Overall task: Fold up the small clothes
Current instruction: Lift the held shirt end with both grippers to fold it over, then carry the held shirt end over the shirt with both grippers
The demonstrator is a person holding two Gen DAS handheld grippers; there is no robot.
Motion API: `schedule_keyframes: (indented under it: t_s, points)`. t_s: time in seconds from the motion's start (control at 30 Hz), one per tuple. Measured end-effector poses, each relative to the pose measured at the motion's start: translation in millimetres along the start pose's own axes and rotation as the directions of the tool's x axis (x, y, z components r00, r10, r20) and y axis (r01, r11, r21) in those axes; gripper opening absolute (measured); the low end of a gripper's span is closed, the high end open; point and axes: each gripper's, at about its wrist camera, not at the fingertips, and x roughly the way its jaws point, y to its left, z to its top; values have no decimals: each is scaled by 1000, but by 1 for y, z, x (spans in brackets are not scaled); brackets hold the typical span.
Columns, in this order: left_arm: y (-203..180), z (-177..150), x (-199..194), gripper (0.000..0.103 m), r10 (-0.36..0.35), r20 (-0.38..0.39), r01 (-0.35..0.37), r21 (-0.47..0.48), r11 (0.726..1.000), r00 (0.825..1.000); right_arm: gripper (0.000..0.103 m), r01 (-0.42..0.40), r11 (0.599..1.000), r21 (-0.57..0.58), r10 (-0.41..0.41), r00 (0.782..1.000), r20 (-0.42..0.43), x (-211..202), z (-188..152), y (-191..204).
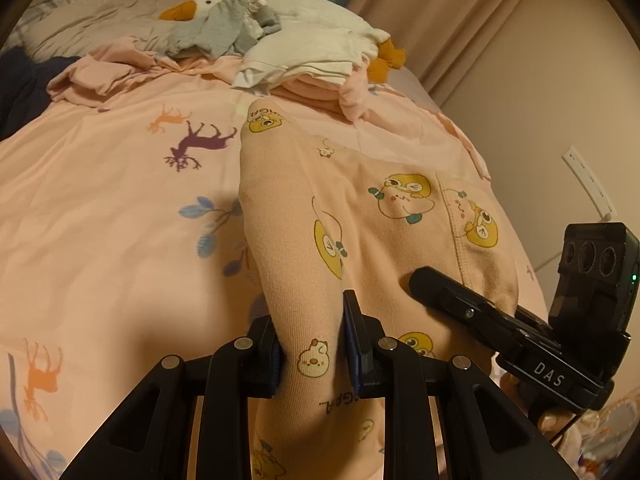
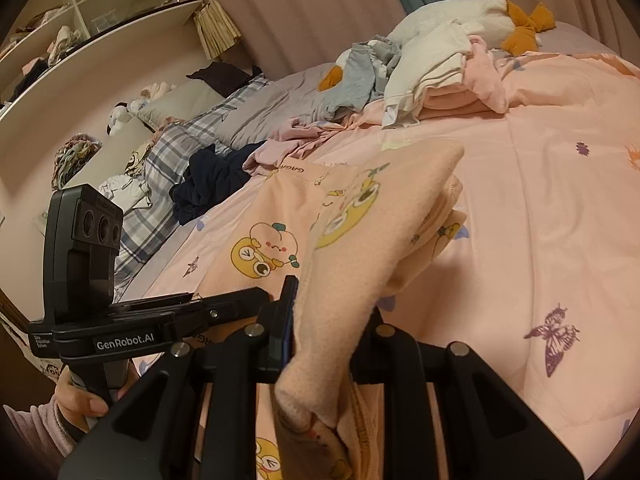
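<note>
We hold two tongs over the bed (image 1: 100,208), both clamped on one peach cartoon-print garment (image 1: 380,216); the left tongs (image 1: 314,344) pinch a ridge of its cloth between the pads, the right tongs (image 2: 324,340) pinch a bunched, doubled edge of the same piece; the garment lies partly on the pink printed duvet, partly lifted toward us, one flap turned over on itself in the right wrist view; risks as we judge them: the right grip sits on a thick wad, so a layer could slide out and the fold would open crooked; the two tongs stand close together, so pulling unevenly could skew the edge or drag the duvet into a wrinkle under the piece; the lifted cloth also hides the far edge from us, so alignment may be misjudged; count: two tongs, one garment in hand; one folded stack (image 1: 304,68) of white and pink pieces near the plush goose (image 1: 208,4); one goose; one grey garment (image 1: 224,28) draped across it; one loose pink garment (image 1: 104,68) crumpled; one dark navy heap (image 2: 208,184); one plaid pillow (image 2: 160,184); the shelf's contents are too small to count.
</note>
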Motion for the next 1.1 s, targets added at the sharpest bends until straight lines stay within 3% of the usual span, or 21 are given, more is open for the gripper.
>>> schedule_keyframes:
  t_s: [1.1]
  points:
    - [49,54,44,23,66,4,-66,-26,998,998,22,21,998,-56,-23,999,-32,83,51,-4]
